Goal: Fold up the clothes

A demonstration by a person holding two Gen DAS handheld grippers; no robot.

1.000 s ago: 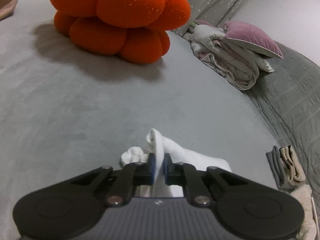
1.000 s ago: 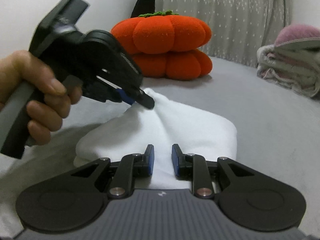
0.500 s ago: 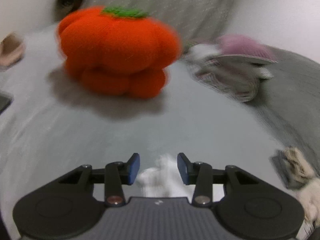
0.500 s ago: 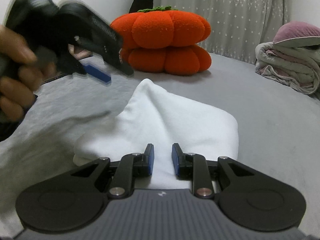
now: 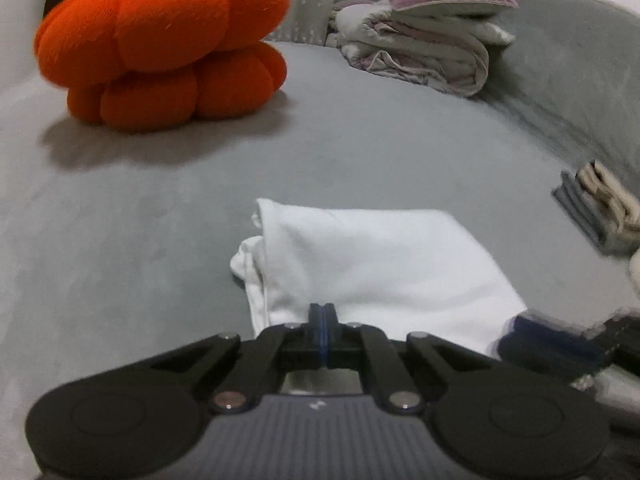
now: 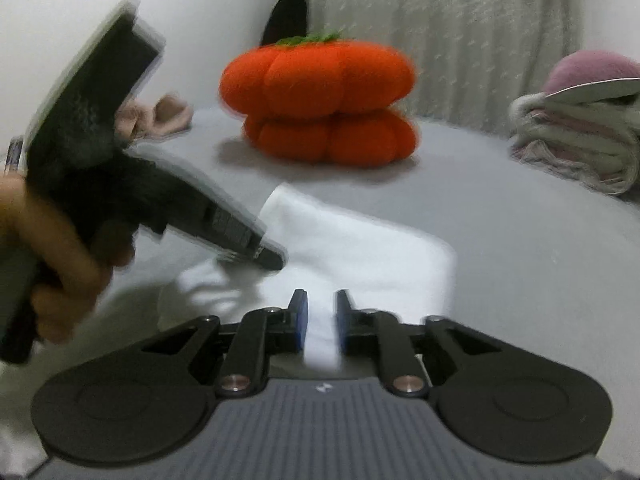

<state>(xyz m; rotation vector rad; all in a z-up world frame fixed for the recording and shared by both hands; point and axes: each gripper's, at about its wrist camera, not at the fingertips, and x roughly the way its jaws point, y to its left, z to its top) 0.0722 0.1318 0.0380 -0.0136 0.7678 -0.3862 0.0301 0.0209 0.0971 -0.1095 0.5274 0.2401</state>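
A folded white garment (image 5: pixel 372 256) lies flat on the grey bed cover (image 5: pixel 120 216). My left gripper (image 5: pixel 322 312) is shut just above the garment's near edge, its blue pads pressed together with no fabric showing between them. In the right wrist view the left gripper (image 6: pixel 272 260), blurred and held by a hand (image 6: pixel 60 280), has its tip down at the white garment (image 6: pixel 380 248). My right gripper (image 6: pixel 320 314) is closed on a thick strip of the garment's near edge, which fills the narrow gap between its pads. The left wrist view shows the right gripper (image 5: pixel 552 344) blurred at the garment's near right corner.
A large orange pumpkin cushion (image 5: pixel 160 48) sits at the far side of the bed. A folded quilt with a purple pillow (image 5: pixel 424 40) lies at the far right. Small folded grey and beige cloths (image 5: pixel 596 208) rest at the right edge. A pink cloth (image 6: pixel 160 116) lies far left.
The left gripper let go of the raised fold, opened, swung away, then came back down shut at the garment's near edge. The garment's peak has dropped flat. The right gripper keeps its hold.
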